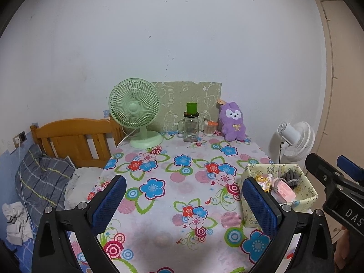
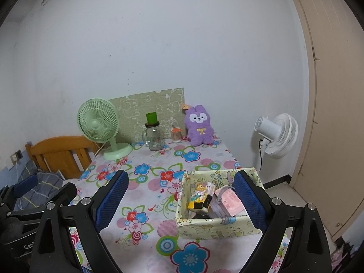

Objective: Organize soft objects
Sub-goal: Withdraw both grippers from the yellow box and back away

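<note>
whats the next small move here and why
Probably send the right gripper forward toward the purple plush bunny at the back of the table. Both grippers, the left gripper included, are open and hold nothing. The bunny, the clearest soft object, sits against the wall beside the glass jar, far from the fabric box that sits near the right gripper.

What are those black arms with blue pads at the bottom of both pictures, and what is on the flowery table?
They are hand-held tongs, one in each of a person's hands, each carrying a camera that looks along its fingers. One picture comes from the left tongs, the other from the right tongs. Both are open and hold nothing. On the floral tablecloth stand a green desk fan, a glass jar mug with a green cup on top, and a purple plush rabbit at the back. Nearer is a fabric storage box holding small items.
</note>
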Demonstrator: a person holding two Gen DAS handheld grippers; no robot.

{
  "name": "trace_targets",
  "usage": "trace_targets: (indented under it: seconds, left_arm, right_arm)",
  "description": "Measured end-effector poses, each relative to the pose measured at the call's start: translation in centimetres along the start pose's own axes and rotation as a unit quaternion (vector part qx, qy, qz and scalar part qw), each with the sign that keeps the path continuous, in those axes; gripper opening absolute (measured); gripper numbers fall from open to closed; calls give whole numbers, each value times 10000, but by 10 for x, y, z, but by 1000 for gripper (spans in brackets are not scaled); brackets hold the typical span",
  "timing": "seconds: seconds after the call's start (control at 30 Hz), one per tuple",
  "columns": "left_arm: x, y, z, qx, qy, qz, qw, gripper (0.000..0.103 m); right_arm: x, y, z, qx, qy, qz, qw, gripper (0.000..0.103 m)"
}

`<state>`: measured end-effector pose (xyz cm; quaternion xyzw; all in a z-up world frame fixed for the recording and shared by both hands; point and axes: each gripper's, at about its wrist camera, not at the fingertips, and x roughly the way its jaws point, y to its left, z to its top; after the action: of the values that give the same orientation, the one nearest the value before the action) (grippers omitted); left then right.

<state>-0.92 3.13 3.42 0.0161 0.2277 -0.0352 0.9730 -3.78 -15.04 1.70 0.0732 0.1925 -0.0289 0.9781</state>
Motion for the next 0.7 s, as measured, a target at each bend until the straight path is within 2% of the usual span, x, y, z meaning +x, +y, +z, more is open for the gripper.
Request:
trace_targets:
  seconds: [0.37,0.47,0.7]
  left_arm:
    - [-2,2,-2,-110,-16,89,9999,103]
    - [0,2,-2,-135,9,142,9998,103]
    - [0,0,-2,-163,13,189,9997,103]
  right_arm:
    - [2,1,-1,-86,50,125,9999,96]
    - [3,0,-2,-94,61,193,9998,100]
    - [4,-2,-1,-136,43,288,9995,101]
